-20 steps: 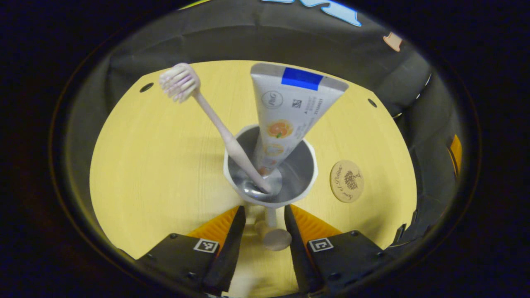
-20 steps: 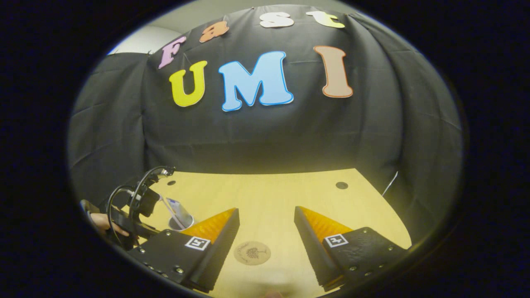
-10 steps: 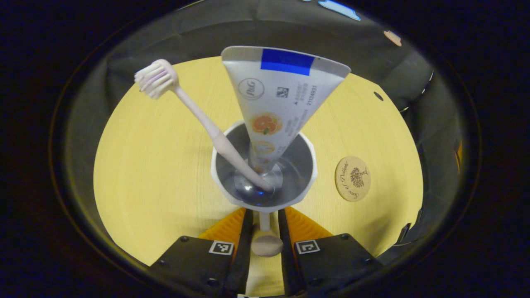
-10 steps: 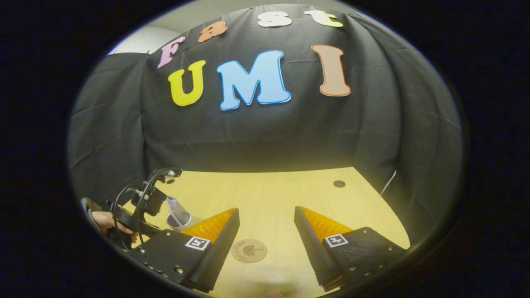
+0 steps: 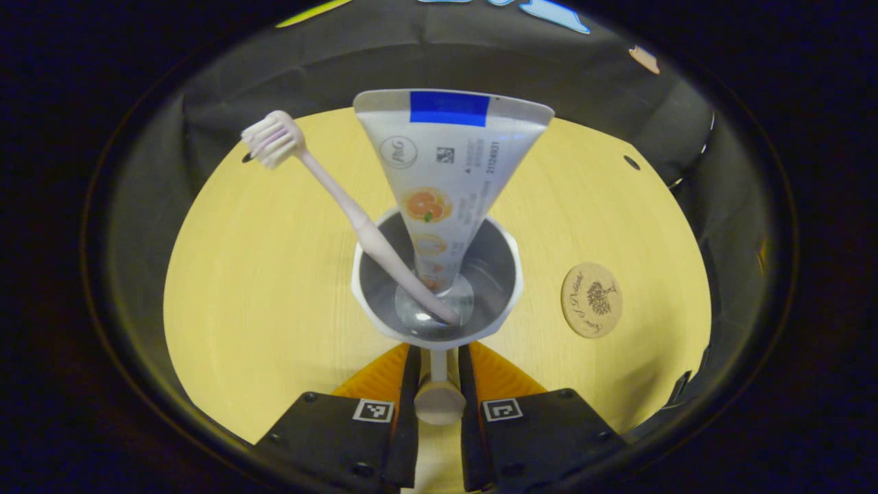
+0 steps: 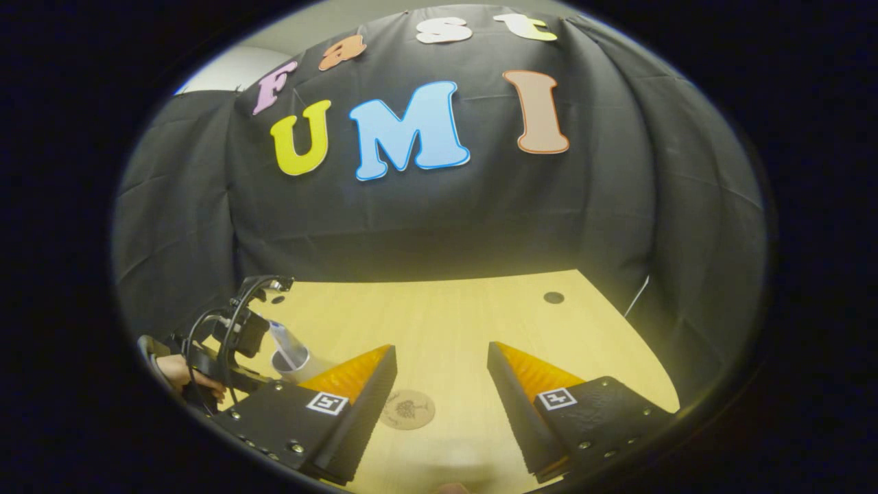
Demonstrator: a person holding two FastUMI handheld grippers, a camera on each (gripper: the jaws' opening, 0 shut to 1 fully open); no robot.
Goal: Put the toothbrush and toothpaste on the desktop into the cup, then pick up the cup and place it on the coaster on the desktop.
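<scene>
Left fingers now clamped on cup handle, loading done.
Left gripper view: left gripper (image 5: 437, 384) closed from wide onto cup (image 5: 437, 281) handle; toothbrush (image 5: 329, 195), toothpaste (image 5: 446, 171) inside; coaster (image 5: 591, 300) right, untouched.
Right gripper view: right gripper (image 6: 439, 384) idle, fingers wide, above coaster (image 6: 408, 409); lift comes next.

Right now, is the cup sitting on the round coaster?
Apart. The left gripper view shows the cup with bare table between it and the coaster off to its side.

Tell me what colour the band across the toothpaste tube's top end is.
Blue, on the white toothpaste tube standing in the white cup; clearest in the left gripper view.
</scene>
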